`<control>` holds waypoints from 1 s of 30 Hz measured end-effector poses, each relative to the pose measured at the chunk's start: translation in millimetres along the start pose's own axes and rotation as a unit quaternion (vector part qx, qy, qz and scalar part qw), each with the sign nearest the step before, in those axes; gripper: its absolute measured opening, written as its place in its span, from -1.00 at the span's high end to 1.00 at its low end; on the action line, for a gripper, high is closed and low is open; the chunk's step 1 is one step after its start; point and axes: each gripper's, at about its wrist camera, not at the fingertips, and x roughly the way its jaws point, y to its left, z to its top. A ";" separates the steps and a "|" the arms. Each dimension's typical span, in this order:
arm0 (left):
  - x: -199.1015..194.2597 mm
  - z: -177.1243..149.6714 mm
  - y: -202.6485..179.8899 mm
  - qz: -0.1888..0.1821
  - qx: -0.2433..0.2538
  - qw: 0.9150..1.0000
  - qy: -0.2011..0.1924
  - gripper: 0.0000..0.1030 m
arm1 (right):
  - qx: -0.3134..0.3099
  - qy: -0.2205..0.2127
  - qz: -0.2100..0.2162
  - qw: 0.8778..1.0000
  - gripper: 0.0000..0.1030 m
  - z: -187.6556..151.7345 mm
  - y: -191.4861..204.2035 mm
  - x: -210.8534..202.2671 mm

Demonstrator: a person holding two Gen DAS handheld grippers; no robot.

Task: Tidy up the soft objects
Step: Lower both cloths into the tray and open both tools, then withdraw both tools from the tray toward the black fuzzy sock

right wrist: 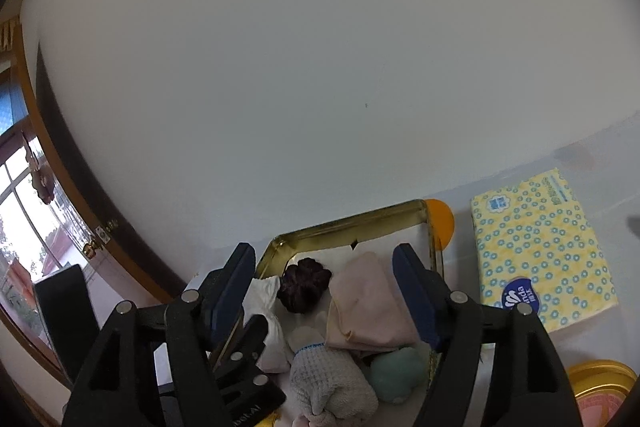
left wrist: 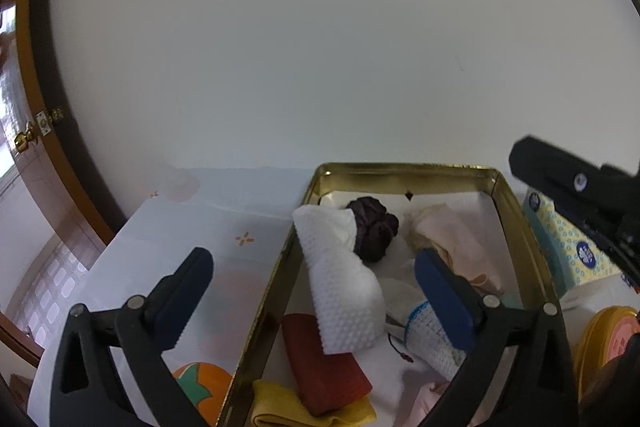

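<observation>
Between the spread, empty jaws of the left gripper sits the near-left part of a gold tin. Just outside its left finger, on the tablecloth, a printed orange fruit shows beneath the tool. Inside the jaw gap lie a white textured cloth, a folded red cloth under its near end, and a yellow cloth nearest the camera. Beyond the fingertips rests a dark maroon scrunchie, touching the white cloth. Behind the right finger lie a pale pink cloth and a white knit piece with blue trim.

The right gripper is also released, holding nothing, its 2 fingers straddling the tin. Between them are the scrunchie, the pink cloth and, nearer the camera, a grey waffle cloth beside a mint-green soft item. Right of its right finger stand a yellow tissue pack and a gold round lid.
</observation>
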 end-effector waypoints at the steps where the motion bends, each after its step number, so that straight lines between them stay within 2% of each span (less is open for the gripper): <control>1: 0.3 0.0 2.2 0.001 -0.004 1.000 -0.004 -0.98 | 0.002 0.002 -0.001 1.000 -0.43 0.0 -0.6 0.0; 10: -16.5 4.4 16.2 0.012 -0.024 0.999 -0.031 -0.98 | -0.016 -0.047 -0.018 0.999 -0.43 -3.5 6.4 -21.8; 18: -22.5 5.0 22.0 0.017 -0.038 0.998 -0.051 -0.98 | -0.089 -0.116 -0.047 0.988 -0.43 -22.7 35.1 -51.8; 21: -29.3 1.0 22.8 0.027 -0.044 0.996 -0.078 -0.98 | -0.100 -0.139 -0.056 0.984 -0.43 -31.3 36.3 -63.5; 24: -39.8 -7.3 26.9 0.041 -0.057 0.991 -0.114 -0.98 | -0.108 -0.154 -0.067 0.980 -0.57 -40.6 33.8 -71.2; 30: -59.7 -24.0 27.6 0.052 -0.070 0.980 -0.177 -0.98 | -0.131 -0.178 -0.068 0.973 -0.57 -46.0 34.8 -77.5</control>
